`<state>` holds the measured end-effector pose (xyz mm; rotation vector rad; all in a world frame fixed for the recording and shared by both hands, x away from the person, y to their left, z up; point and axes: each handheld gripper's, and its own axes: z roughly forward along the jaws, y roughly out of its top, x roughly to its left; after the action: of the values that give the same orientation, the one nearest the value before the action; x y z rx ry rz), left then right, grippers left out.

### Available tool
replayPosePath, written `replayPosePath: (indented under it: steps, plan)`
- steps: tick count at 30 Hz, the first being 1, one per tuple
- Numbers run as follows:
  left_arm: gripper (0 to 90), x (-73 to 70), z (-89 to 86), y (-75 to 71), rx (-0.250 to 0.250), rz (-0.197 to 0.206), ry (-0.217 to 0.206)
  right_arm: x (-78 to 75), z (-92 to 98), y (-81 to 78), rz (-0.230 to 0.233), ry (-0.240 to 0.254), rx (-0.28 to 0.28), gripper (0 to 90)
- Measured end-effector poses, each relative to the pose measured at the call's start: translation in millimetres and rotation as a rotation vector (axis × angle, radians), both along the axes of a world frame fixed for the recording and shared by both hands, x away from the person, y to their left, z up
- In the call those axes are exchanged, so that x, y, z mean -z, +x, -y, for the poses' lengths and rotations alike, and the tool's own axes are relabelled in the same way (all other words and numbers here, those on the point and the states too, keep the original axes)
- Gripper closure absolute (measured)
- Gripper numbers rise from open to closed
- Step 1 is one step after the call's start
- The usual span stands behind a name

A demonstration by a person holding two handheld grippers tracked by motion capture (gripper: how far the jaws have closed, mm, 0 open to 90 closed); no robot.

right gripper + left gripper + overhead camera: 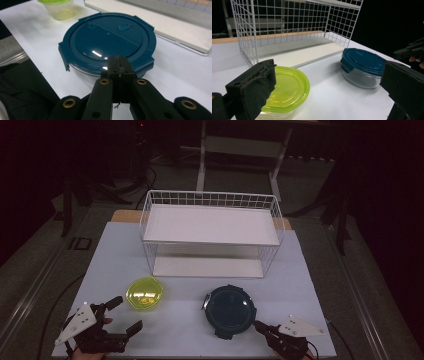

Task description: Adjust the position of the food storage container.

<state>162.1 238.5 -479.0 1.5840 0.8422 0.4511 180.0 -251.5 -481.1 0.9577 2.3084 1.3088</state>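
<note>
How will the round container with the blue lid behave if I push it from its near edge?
The blue-lidded container looks like clear glass, so probably heavy for its size and breakable. Low, wide and flat-bottomed, it should slide on the smooth white table rather than tip or roll. The glossy lid may be slippery under the shut right hand-held gripper.

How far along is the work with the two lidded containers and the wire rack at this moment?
Early. Nothing looks done: both shelves of the wire rack are bare, and the blue-lidded container and yellow-green-lidded container sit on the table. In hand: the right gripper, jaws shut, is at the blue lid's near edge; the left gripper waits open. Any shelving remains.
</note>
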Motion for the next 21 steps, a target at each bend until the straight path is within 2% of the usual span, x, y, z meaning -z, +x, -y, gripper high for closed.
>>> replayPosePath:
  steps: [8,11,21]
  plan:
    - [0.0,1.0,1.6,0.6,0.010,-0.006,0.003,5.5,-6.0,5.5,-0.020,-0.022,-0.016,90.0]
    - [0.0,1.1,2.1,0.6,0.014,-0.005,0.006,9.3,-8.0,10.3,-0.031,-0.045,-0.016,90.0]
    - [0.0,0.9,1.6,0.3,0.012,-0.005,0.007,9.0,-6.3,13.0,-0.039,-0.039,-0.009,90.0]
